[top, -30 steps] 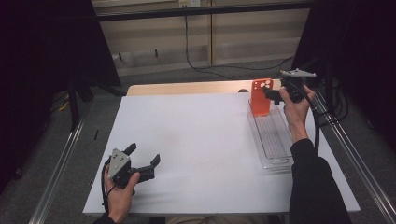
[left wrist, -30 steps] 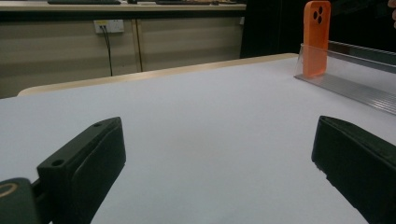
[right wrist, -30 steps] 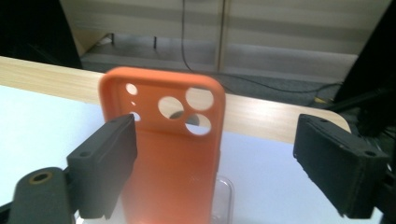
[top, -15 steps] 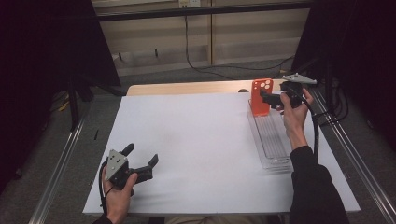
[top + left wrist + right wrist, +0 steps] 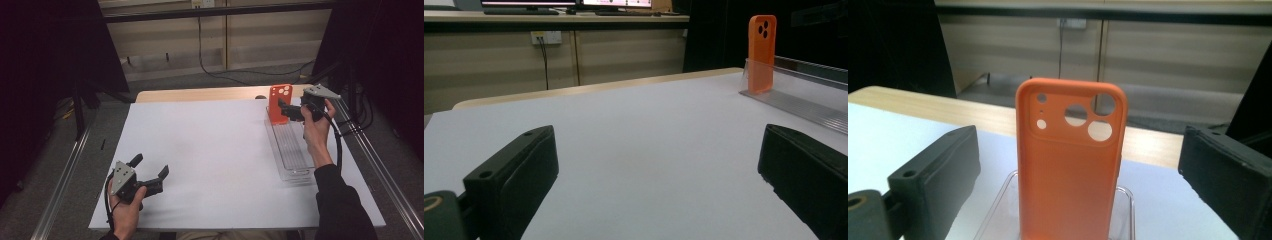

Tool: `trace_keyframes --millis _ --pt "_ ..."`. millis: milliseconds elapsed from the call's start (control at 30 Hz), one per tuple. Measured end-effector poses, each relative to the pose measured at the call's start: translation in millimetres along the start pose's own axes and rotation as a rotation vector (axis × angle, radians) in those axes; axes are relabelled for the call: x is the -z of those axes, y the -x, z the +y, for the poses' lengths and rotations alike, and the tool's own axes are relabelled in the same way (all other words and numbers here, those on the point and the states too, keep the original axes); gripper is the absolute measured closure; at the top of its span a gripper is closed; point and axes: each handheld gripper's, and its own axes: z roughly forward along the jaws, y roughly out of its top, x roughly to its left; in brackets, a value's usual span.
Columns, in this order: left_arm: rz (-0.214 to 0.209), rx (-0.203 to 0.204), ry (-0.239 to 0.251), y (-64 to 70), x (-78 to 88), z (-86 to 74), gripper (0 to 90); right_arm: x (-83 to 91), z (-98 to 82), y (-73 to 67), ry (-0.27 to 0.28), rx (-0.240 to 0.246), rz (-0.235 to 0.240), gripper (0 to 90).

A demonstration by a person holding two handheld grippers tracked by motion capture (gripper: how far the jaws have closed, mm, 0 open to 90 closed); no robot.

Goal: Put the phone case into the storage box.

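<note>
Orange case [image 5: 1070, 165] stands upright in the far end of the clear rack [image 5: 295, 155], at the table's [image 5: 210, 150] far right, camera holes uppermost. Our right gripper [image 5: 286, 111] sits level just beside it; its jaws have just been opening and now stand wide, one to each side of the case in the right gripper view, with no pad on it. Our left gripper [image 5: 150, 172], jaws likewise spread and holding nothing, rests near the front left edge, well apart from the rack. We judge the step in hand to be either a release just made or a grasp about to be made; the frames do not settle which. For a clean grasp we would centre the case between the pads [image 5: 943, 170], close on its side edges below the holes, and lift straight up so the rack is not dragged.
</note>
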Motion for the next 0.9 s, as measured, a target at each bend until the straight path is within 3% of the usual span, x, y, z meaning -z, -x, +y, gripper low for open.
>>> trace_keyframes --millis 200,567,900 --pt "0.003 0.003 -0.004 -1.0 0.1 -0.6 2.7 9.7 -7.4 -1.2 0.022 -0.012 0.034 1.0" --pt "0.001 0.002 -0.003 -1.6 1.2 -0.5 2.8 28.5 -14.2 -5.5 0.070 0.017 -0.011 3.6" --pt "0.009 0.003 -0.003 -1.8 1.6 -0.8 2.8 52.8 -18.2 -9.0 0.094 0.015 0.022 0.0"
